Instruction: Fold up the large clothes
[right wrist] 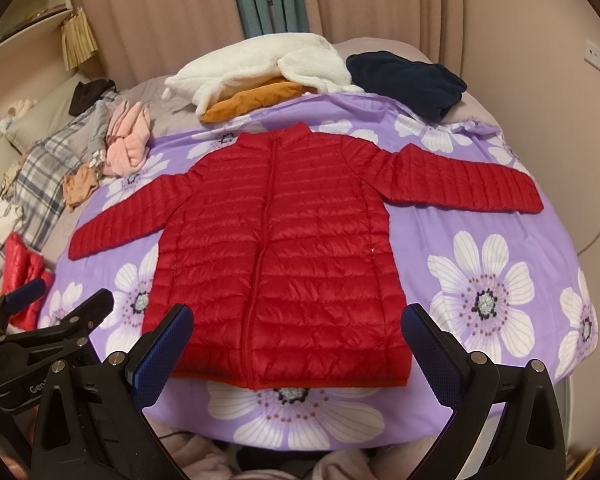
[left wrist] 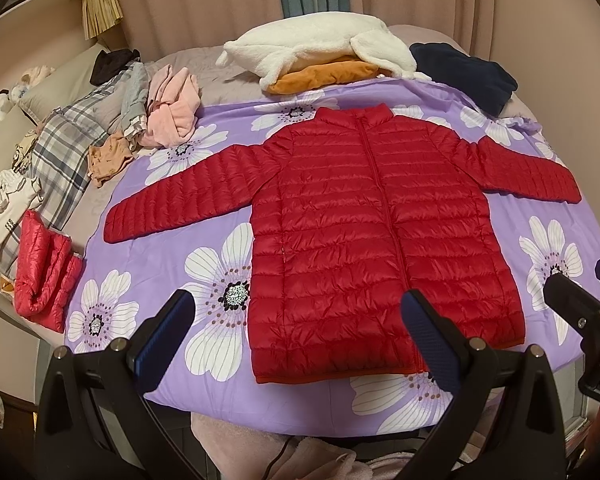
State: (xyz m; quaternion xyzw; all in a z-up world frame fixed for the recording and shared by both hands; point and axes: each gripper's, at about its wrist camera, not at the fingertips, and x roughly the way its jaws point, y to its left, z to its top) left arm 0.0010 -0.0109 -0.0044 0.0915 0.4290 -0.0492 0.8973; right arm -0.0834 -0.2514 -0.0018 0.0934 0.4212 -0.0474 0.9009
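Red jacket lies flat on the purple flower sheet, zip up, sleeves out. L gripper & R gripper hang near its hem, jaws wide open, holding nothing

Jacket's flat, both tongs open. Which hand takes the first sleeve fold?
Either, marginally left: left tongs hover over the red quilted puffer jacket near its hem, on the side of the sleeve angling nearer. Right tongs equally free.
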